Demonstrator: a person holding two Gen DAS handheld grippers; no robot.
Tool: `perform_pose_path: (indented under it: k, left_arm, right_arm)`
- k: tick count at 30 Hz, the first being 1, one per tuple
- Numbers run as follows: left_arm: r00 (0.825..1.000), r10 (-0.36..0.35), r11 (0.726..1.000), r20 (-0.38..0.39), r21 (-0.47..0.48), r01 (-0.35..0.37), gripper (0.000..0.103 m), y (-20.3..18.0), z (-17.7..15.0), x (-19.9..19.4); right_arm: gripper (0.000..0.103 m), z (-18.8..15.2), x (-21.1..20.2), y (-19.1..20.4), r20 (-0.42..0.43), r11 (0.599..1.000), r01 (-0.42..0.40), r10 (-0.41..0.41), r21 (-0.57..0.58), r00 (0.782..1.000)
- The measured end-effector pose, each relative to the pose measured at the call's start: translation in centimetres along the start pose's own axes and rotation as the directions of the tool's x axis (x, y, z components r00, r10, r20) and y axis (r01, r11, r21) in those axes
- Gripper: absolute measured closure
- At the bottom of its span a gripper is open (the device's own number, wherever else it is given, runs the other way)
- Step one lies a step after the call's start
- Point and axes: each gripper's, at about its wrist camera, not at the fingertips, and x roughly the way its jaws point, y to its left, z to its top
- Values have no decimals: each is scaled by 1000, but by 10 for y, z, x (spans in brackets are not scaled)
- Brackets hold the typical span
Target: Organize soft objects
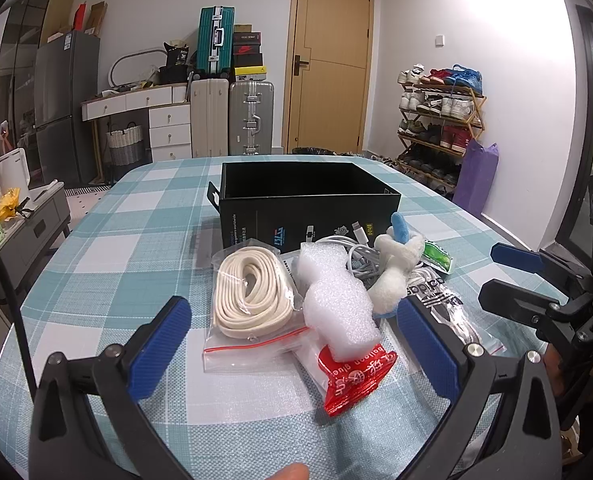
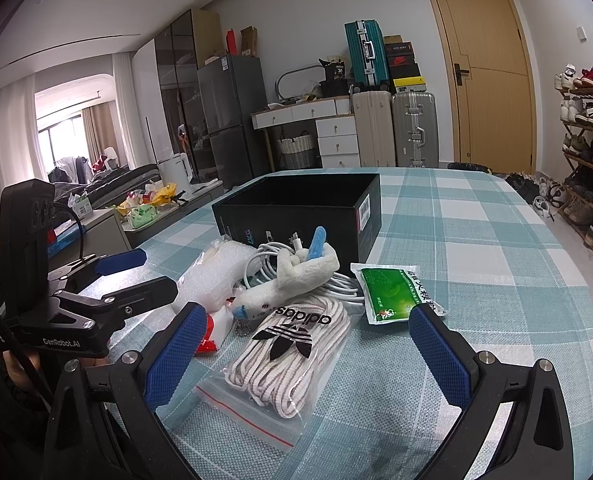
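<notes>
A pile of soft items lies in front of an open black box (image 1: 308, 196) (image 2: 296, 208). It holds a bag of cream laces (image 1: 250, 296), white foam (image 1: 336, 304) (image 2: 212, 276), a red packet (image 1: 356, 380), a white plush toy (image 1: 396, 268) (image 2: 288, 280), a white cable (image 1: 352, 252) (image 2: 336, 284), an adidas lace bag (image 2: 288, 352) (image 1: 440, 296) and a green packet (image 2: 396, 292) (image 1: 436, 258). My left gripper (image 1: 296, 348) (image 2: 136, 276) is open, just short of the laces and foam. My right gripper (image 2: 308, 352) (image 1: 504, 276) is open over the adidas bag.
The items lie on a table with a teal checked cloth (image 1: 136, 220) (image 2: 476, 240). Behind it stand suitcases (image 1: 232, 120), a white dresser (image 1: 156, 120), a door (image 1: 328, 60) and a shoe rack (image 1: 440, 120). A low grey cabinet (image 1: 24, 220) stands left of the table.
</notes>
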Motion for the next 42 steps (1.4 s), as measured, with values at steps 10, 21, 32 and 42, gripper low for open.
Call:
perform_pose_path:
  k: [10, 21, 32, 42]
  left_arm:
    - [1000, 0, 1000, 0, 0, 0, 0, 0, 0, 0]
    - [1000, -2, 1000, -1, 7, 2, 0, 0, 0, 0]
    - [1000, 23, 1000, -20, 15, -22, 0, -1, 2, 3]
    - [997, 72, 997, -35, 25, -72, 0, -2, 7, 8]
  right_arm:
    - [0, -2, 1, -1, -2, 1000, 4, -4, 1, 1000]
    - [0, -1, 13, 2, -58, 999, 32, -33, -11, 998]
    - [0, 2, 21, 10, -127, 994, 90, -96, -55, 987]
    - [0, 5, 31, 24, -192, 982, 132, -156, -133, 969]
